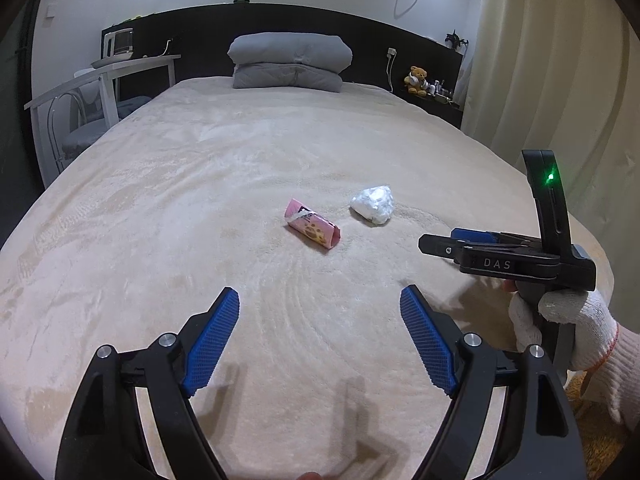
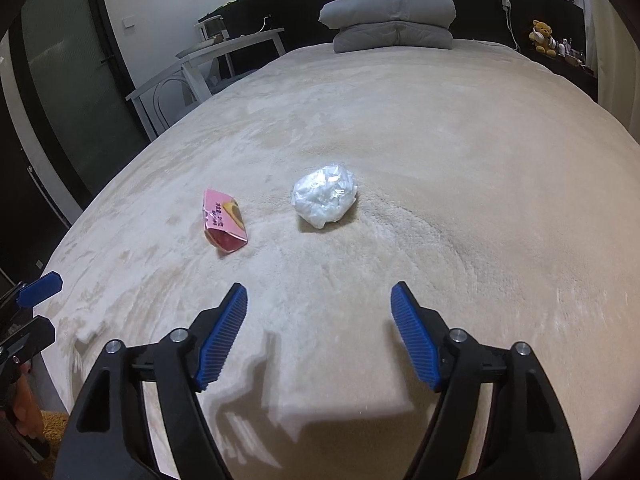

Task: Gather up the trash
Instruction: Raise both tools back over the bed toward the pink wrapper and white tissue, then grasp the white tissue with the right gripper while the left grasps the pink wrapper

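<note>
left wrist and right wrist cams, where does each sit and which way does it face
Left wrist: on the left gripper, facing up the bed to the pillows; right gripper and gloved hand show.
Right wrist: on the right gripper, facing the same way; left gripper at the left edge.
Shared: pink wrapper, white wad, both jaws open.

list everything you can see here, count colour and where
wrapper: 1, pink, mid bed, left of the wad
plastic wad: 1, white, mid bed
bed: 1, beige cover
folded quilt: 1, grey, at the headboard
teddy: 1, yellow-brown, far right shelf
table: 1, white, left of bed
curtain: 1, cream, right
left claw: 1, black with blue pads, open, empty
right claw: 1, same colours, open, empty
glove: 1, white, on right hand
</note>
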Motion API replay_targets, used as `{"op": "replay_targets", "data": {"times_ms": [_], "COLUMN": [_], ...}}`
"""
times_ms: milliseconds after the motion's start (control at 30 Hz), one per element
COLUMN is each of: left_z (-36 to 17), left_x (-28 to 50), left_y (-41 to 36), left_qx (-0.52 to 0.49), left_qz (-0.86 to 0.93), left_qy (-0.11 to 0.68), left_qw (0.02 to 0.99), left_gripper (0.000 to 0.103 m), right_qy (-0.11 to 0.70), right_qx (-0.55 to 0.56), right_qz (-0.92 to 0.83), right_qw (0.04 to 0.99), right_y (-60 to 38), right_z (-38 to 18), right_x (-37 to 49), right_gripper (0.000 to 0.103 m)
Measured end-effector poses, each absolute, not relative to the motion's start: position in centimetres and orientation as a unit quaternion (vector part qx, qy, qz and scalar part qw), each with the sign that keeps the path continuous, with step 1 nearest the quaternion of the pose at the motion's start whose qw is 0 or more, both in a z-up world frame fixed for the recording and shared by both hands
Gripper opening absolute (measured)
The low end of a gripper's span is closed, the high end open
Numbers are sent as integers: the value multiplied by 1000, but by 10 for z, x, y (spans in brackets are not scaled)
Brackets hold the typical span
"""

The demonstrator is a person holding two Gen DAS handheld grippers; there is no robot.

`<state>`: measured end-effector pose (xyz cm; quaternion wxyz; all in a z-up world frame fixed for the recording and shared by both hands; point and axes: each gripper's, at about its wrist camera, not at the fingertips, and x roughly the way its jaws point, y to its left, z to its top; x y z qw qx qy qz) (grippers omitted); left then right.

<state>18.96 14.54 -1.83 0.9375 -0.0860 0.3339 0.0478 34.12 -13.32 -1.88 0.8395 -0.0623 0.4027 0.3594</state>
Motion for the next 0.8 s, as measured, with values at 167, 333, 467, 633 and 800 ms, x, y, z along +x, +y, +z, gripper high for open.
{"op": "replay_targets", "data": {"times_ms": [167,333,467,633,800], "left_z": [-23,-19,-17,-16,-17], "left_x": [199,199,199,200,203], "left_y": [153,159,162,167,168], "left_qx": [-74,-70,-69,-75,-74], "left_qz": [58,73,75,80,82], "left_qy": [337,324,314,307,305], "left_qw": [937,941,944,945,946], "left_gripper": [81,89,96,96,96], "right_qy": [407,418,422,420,427], "right_qx": [-60,-58,-61,-53,-68], "right_qz": [344,335,325,318,319], "right_qw": [844,842,844,848,844], "right_y": [-114,-94,-80,-70,-59], "right_z": [-23,-28,-30,-30,-35], "right_x": [353,368,381,399,411], "right_gripper": [78,87,87,87,69]}}
